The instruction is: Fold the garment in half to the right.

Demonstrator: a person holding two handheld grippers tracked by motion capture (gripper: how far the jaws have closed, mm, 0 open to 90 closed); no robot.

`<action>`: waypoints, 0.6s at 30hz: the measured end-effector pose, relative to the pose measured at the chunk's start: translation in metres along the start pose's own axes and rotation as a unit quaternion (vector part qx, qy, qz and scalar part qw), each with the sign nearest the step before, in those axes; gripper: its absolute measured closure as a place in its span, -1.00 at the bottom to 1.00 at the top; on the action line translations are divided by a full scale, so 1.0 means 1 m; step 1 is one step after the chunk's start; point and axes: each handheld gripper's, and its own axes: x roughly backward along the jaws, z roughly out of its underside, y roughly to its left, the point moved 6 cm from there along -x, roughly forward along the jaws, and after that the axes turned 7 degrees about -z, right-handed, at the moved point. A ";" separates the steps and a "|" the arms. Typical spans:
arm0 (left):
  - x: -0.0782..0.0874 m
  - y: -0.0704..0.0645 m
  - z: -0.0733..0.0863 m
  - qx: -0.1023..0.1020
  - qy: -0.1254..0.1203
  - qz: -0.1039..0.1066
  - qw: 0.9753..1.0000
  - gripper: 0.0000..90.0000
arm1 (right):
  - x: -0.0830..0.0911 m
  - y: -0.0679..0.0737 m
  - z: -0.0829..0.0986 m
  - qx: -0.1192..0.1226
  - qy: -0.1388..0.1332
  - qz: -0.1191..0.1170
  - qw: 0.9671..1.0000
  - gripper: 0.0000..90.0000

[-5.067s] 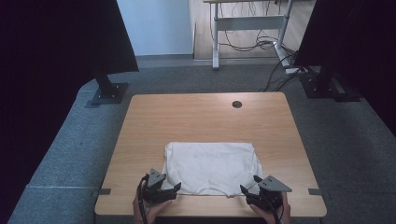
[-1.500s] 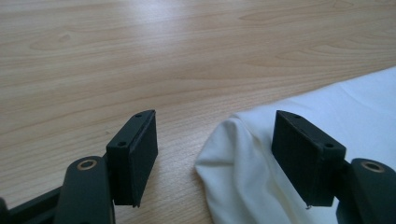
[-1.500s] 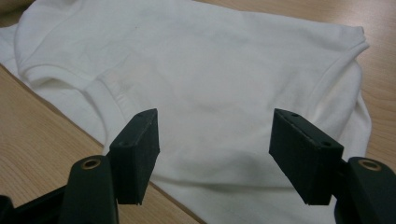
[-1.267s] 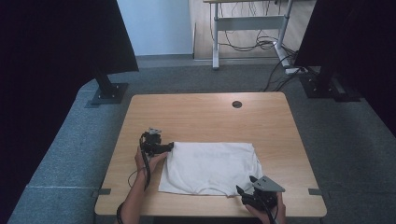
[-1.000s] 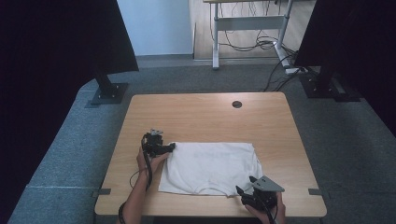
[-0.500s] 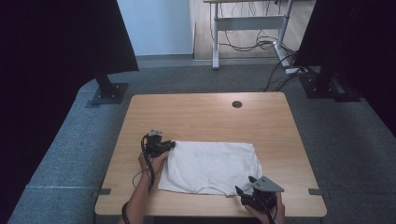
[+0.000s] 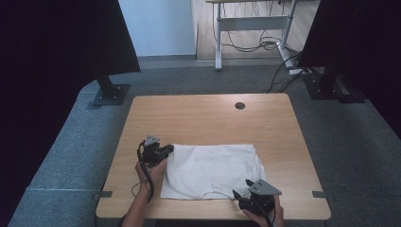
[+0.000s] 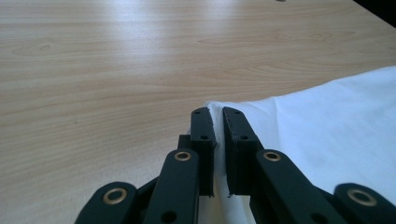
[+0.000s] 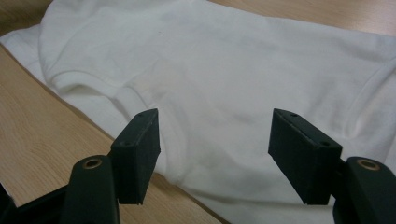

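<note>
Since five seconds ago the left hand-held gripper (image 7: 166,150) has gone from the near edge of the worktop (image 7: 208,113) up to the cloth's far-left corner, at about ten o'clock on the cloth, while the right hand-held gripper (image 7: 240,197) has stayed at the near edge, around five o'clock. The white cloth (image 7: 213,170), which looks like a folded T-shirt, lies flat on the near half of the worktop. In the left gripper view the left hand-held gripper (image 8: 218,122) has its jaws pressed nearly together with the corner of the cloth (image 8: 327,140) pinched between them. In the right gripper view the right hand-held gripper (image 9: 215,126) stands wide apart, holding nothing, with the cloth (image 9: 233,70) spread just beyond it. The fabric is probably light, soft and limp: it will sag and drag when lifted, so corners and hemmed edges are the best places to grip, and a thin pinch may slip. A very faint print shows at the cloth's middle in the high view, too pale to read; I can make out no label or brand.
</note>
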 end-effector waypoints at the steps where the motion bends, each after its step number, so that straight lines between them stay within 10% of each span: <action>1: 0.001 0.000 0.001 0.000 0.001 -0.003 1.000 0.84 | 0.000 0.000 0.000 -0.002 -0.001 -0.001 1.000 -0.25; 8: -0.003 0.001 0.003 -0.003 0.012 -0.020 1.000 0.84 | -0.006 0.008 -0.008 -0.013 -0.009 -0.018 1.000 -0.24; 18: -0.007 -0.004 0.004 -0.030 0.023 -0.058 0.998 0.84 | -0.045 0.069 -0.031 0.002 0.001 -0.111 0.994 -0.22</action>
